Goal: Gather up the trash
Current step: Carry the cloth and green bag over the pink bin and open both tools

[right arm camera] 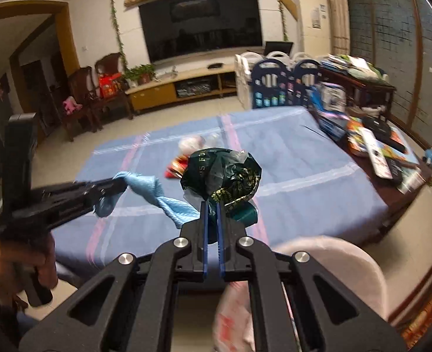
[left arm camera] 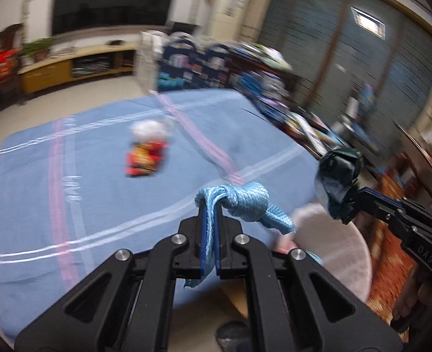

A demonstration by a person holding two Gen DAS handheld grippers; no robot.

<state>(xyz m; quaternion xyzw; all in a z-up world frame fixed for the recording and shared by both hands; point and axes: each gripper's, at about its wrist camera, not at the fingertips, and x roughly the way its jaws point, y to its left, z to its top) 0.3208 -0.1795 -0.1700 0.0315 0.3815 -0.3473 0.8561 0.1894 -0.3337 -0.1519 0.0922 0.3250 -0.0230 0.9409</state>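
Observation:
My left gripper [left arm camera: 210, 209] is shut on a knotted light-blue cloth [left arm camera: 245, 204] and holds it above the near edge of the blue bedsheet [left arm camera: 69, 176]. It also shows in the right wrist view [right arm camera: 122, 186] with the cloth [right arm camera: 157, 193] hanging from it. My right gripper [right arm camera: 212, 205] is shut on a crumpled dark-green plastic bag [right arm camera: 222, 173], which also shows in the left wrist view [left arm camera: 337, 176] at the right. A red and yellow snack wrapper [left arm camera: 145, 158] and a white crumpled wad [left arm camera: 148, 129] lie in the middle of the sheet.
A pale pink bin or bag [right arm camera: 333, 267] stands below the grippers at the sheet's near edge. A low table piled with books [right arm camera: 386, 149] is to the right. A TV cabinet [right arm camera: 180, 86] and a playpen fence [right arm camera: 277, 85] stand beyond.

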